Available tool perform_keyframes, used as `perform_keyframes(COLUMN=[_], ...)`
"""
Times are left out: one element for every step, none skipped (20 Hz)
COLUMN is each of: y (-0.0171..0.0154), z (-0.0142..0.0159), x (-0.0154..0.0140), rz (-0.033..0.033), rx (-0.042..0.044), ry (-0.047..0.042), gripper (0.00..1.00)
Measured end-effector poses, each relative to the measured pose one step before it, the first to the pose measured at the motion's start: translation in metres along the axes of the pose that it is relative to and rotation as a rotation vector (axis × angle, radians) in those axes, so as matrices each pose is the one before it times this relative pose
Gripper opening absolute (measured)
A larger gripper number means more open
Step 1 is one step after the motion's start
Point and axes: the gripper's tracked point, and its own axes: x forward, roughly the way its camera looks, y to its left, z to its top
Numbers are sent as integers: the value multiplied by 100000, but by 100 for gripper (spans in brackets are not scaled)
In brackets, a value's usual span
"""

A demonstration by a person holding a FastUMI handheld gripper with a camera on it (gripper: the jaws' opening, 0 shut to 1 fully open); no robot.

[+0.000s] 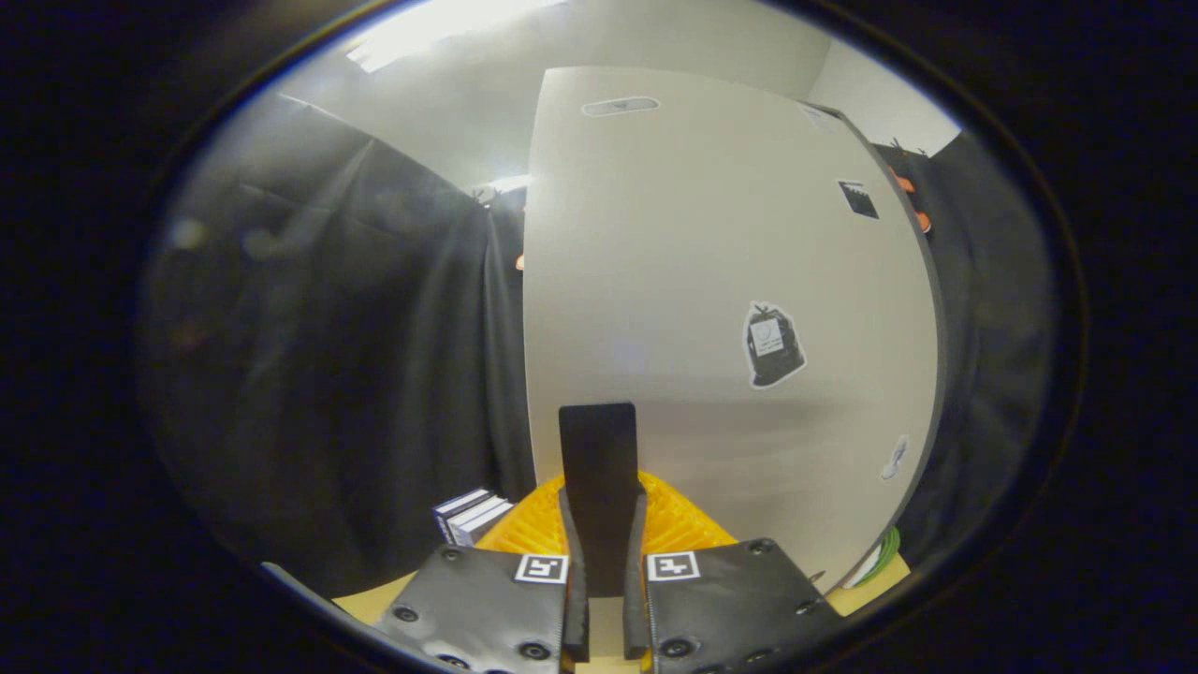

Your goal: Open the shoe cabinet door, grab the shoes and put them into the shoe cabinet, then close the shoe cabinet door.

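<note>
**A:** so where's the claw at right now?

**B:** fingers narrow, clamped on a flat dark handle that sticks up between them. Both press its sides.

**A:** and the cabinet?

**B:** shoe cabinet door is right ahead, just past the handle, pale panel with a few stickers. An orange ribbed thing sits on the worktop under the fingers, small boxes off to the side.

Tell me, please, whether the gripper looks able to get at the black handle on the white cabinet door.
Probably yes: the black handle on the cabinet door stands between the fingers of the gripper, which seem to press on both its sides, with nothing in the way.
</note>
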Motion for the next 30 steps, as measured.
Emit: perform_keyframes(y=[-254, -218, -258, -89, -223, -202, -48, -151, -234, -363, -301, -432, -418, -499, -484, -314, -481, -443, -494, -425, -463, -380, -399, -516, -630, -468, -593, -643, -634, -566], z=[64, 70, 54, 23, 49, 139, 237, 139, 140, 107, 40, 53, 19, -55, 4, -70, 65, 86, 43, -44, 186, -64, 65, 39, -10, -69, -17, 26, 28, 125], x=[-822, -810, -834, -352, -387, -573, -902, -761, -794, -784, -749, -704, -635, -467, -238, -275, -380, -476, -238, -283, -336, -300, -135, -230, -134, -204, -98, -141, -181, -196], rz=[1735, 1765, 1717, 1576, 1460, 1350, 1241, 832, 625, 318, 76, -389, -826, -888, -621, -636, -886, -1130, -1310, -1302, -1178, -999, -1145, -1444, -1944, -1989, -2145, -2066, -2209, -1680], rx=[108, 462, 177, 33, 33, 82, -347, -504, -365, -245, 49, -42, 130, -179, -15, -188, 50, -261, -202, -12, 268, 70, -334, -229, -426, 35, 192, 311, 279, 364], ry=[715, 432, 192, 263, 401, 391, 280, 400, 74, 315, 97, 187, -182, 38, 53, 327, 104, -7, -249, 87, -84, 98, -92, 91, 366, 17, -15, -20, 146, 11], gripper=[16, 16, 16, 16, 16, 16, 16, 16, 16, 16, 16, 16, 16, 16, 16, 16, 16, 16, 15, 15, 15, 15, 15, 15, 15, 15, 15, 14, 14, 14])
